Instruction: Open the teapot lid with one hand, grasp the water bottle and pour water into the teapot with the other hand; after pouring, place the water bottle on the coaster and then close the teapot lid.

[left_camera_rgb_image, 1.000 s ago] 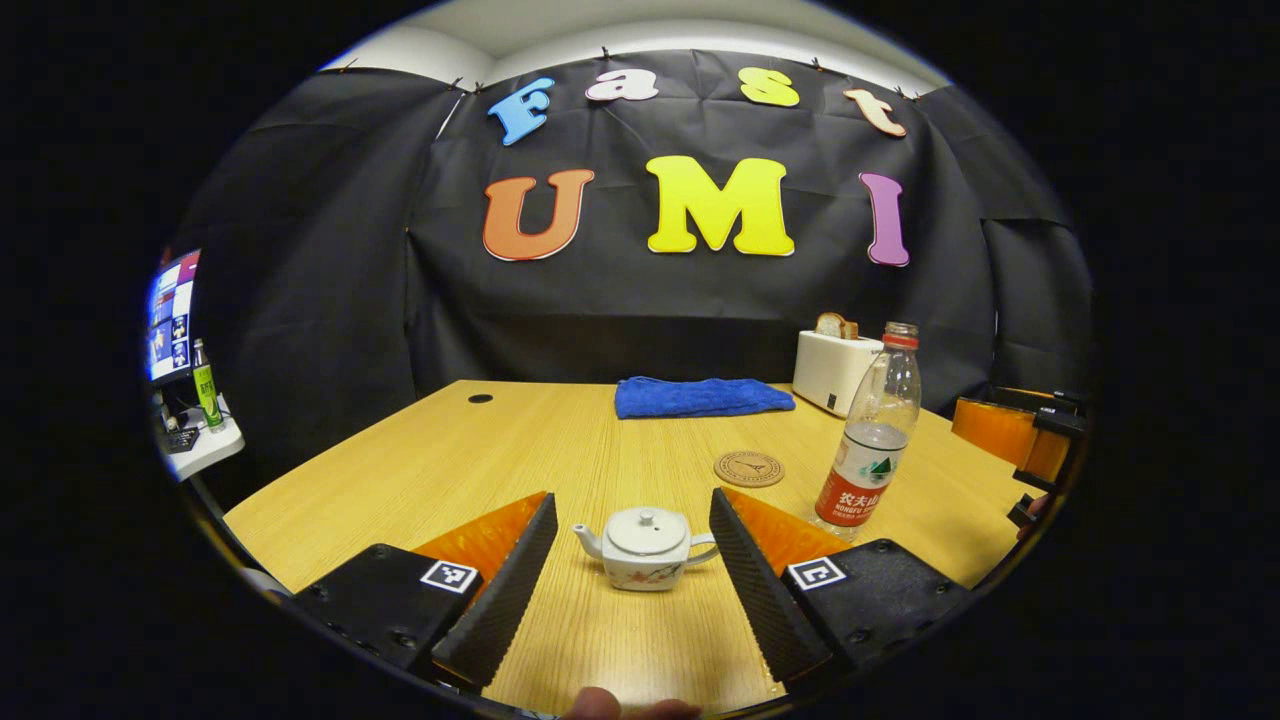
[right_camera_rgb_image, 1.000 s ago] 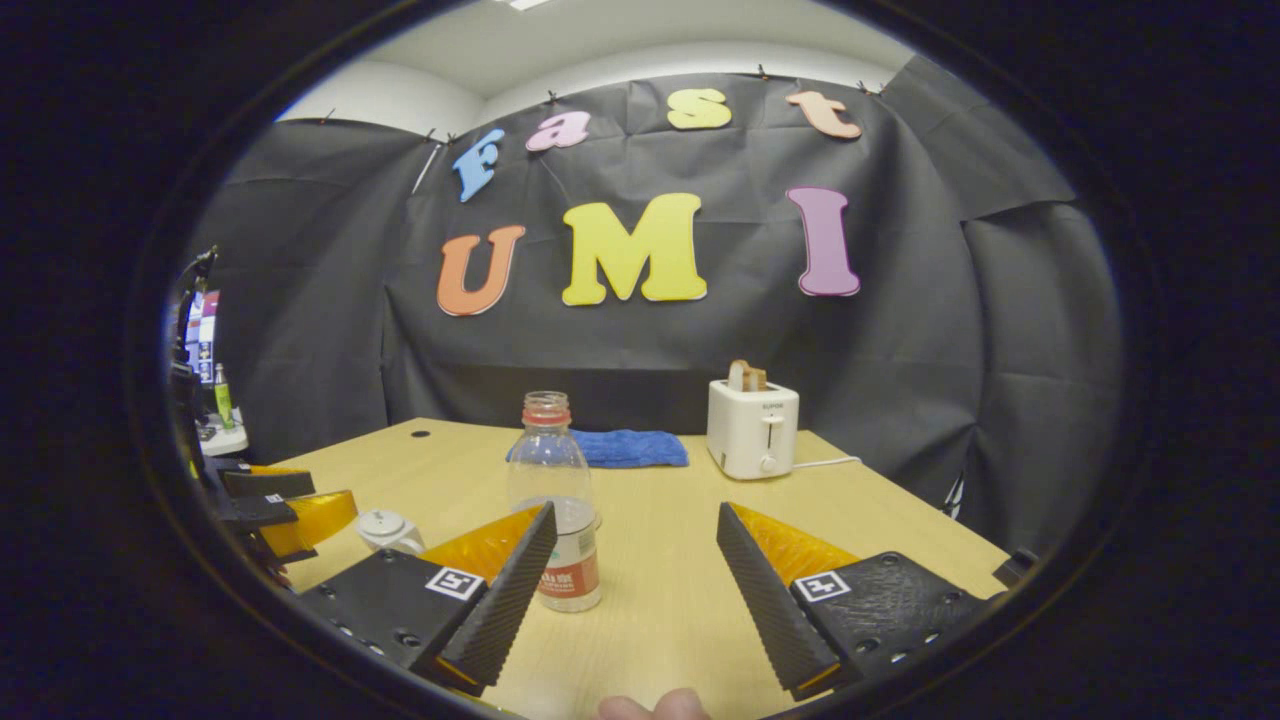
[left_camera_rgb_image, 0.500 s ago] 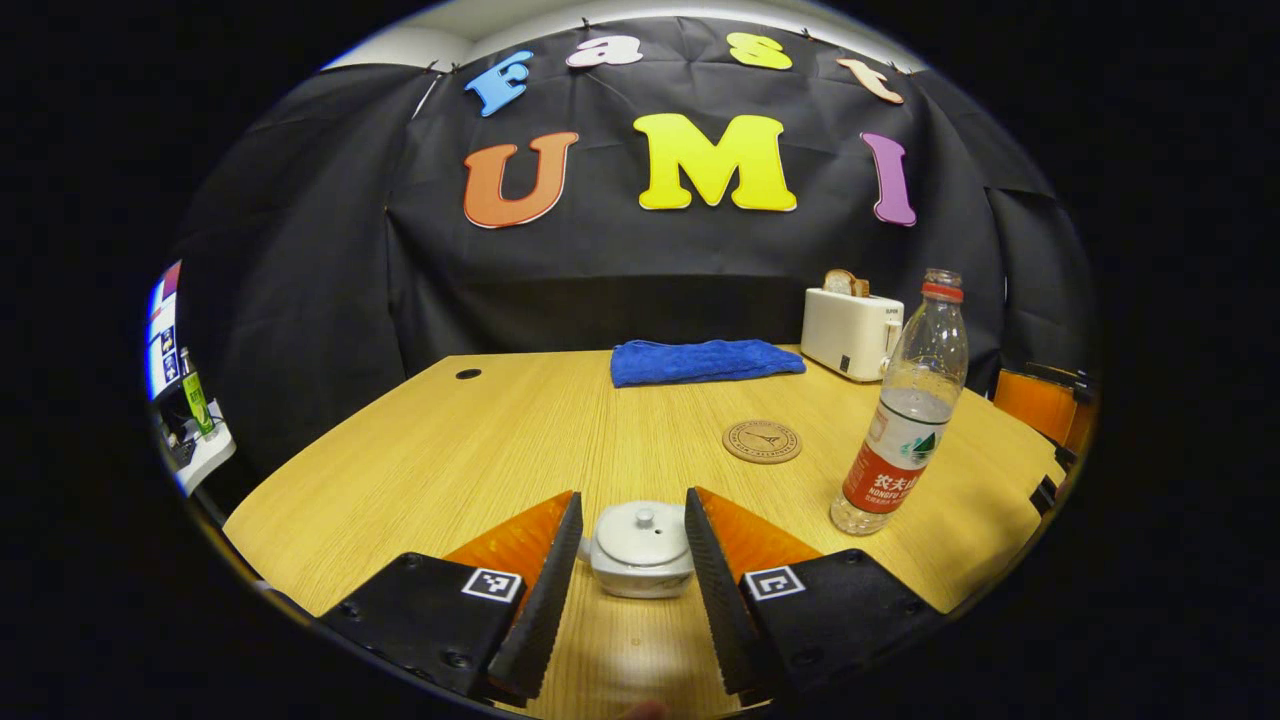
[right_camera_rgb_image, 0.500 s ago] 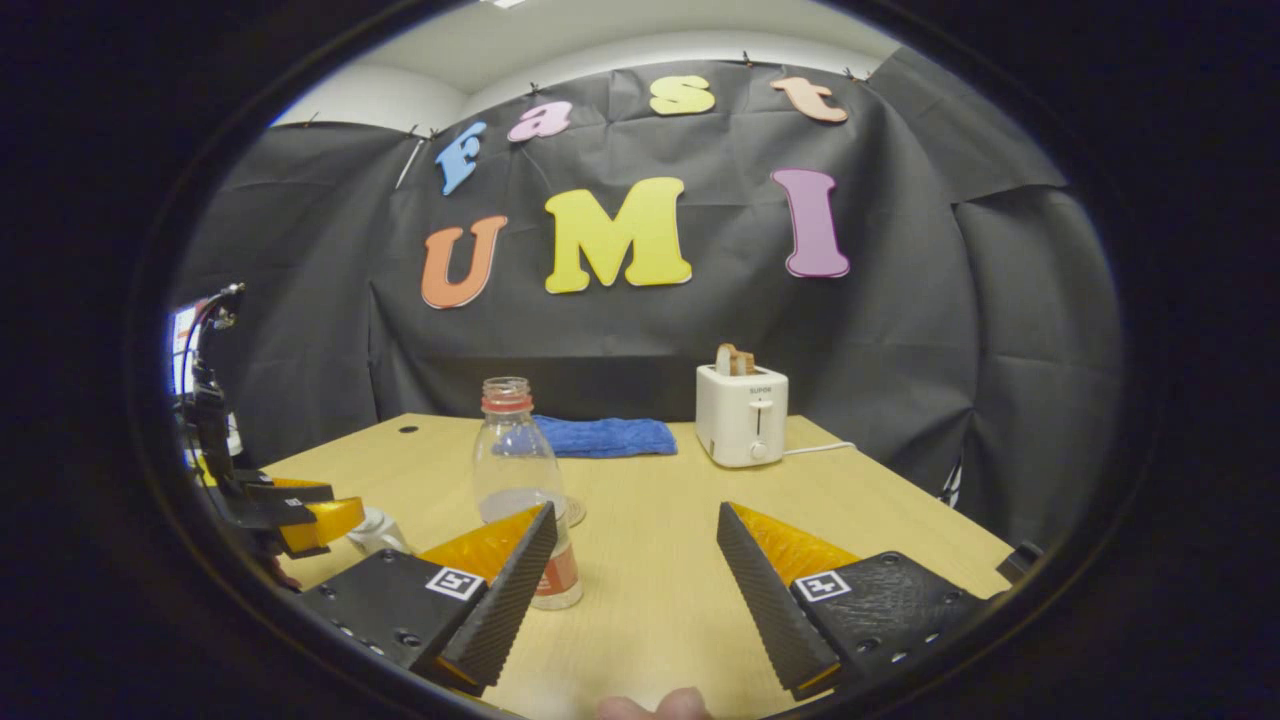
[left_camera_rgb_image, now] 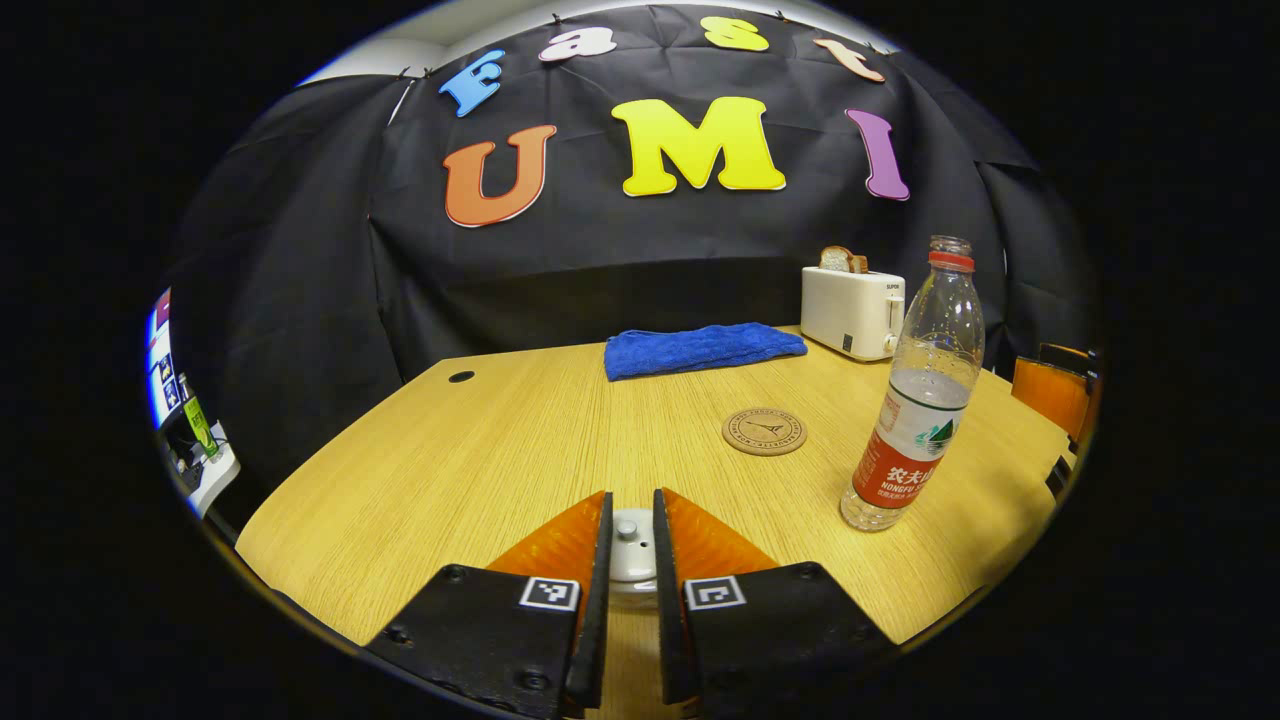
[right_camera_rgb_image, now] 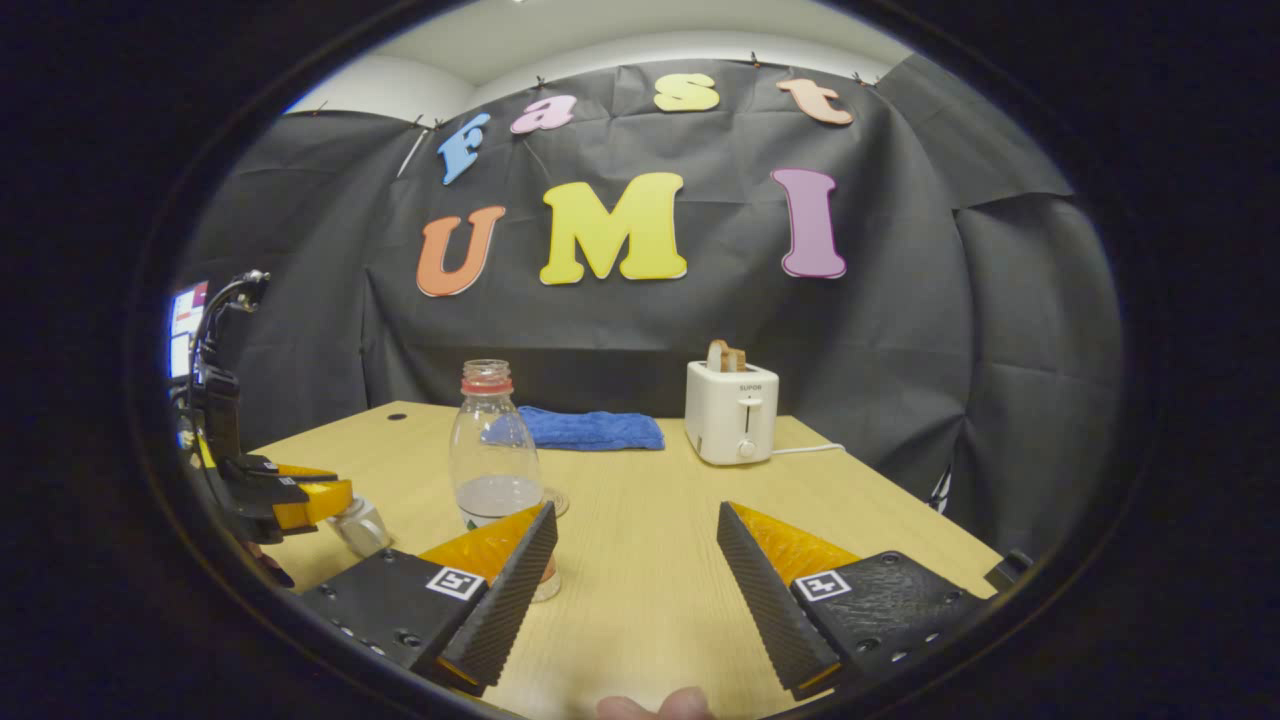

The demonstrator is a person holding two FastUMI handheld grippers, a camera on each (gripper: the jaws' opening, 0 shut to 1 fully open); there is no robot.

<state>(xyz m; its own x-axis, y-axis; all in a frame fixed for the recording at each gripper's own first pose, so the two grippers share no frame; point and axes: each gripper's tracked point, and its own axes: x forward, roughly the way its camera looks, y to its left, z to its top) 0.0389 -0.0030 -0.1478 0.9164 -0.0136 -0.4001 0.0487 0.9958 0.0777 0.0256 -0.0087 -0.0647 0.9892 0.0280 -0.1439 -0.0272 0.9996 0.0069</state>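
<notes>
A small white teapot stands on the wooden table near its front edge. My left gripper is over it, both fingers pressed on the white teapot lid, whose knob shows in the narrow gap. The left gripper also appears at the far left of the right gripper view. A clear uncapped water bottle, partly filled and red-labelled, stands upright to the right. My right gripper is open and holds nothing; the bottle is just left of its left finger. A round brown coaster lies between teapot and bottle.
A white toaster with bread in it stands at the back right, its cord trailing on the table. A folded blue towel lies at the back middle. A side shelf with a screen is off the table's left edge.
My left gripper came down and forward over the teapot and its fingers closed onto the lid. My right gripper stayed open and shifted a little, so the bottle slid left in its view.
</notes>
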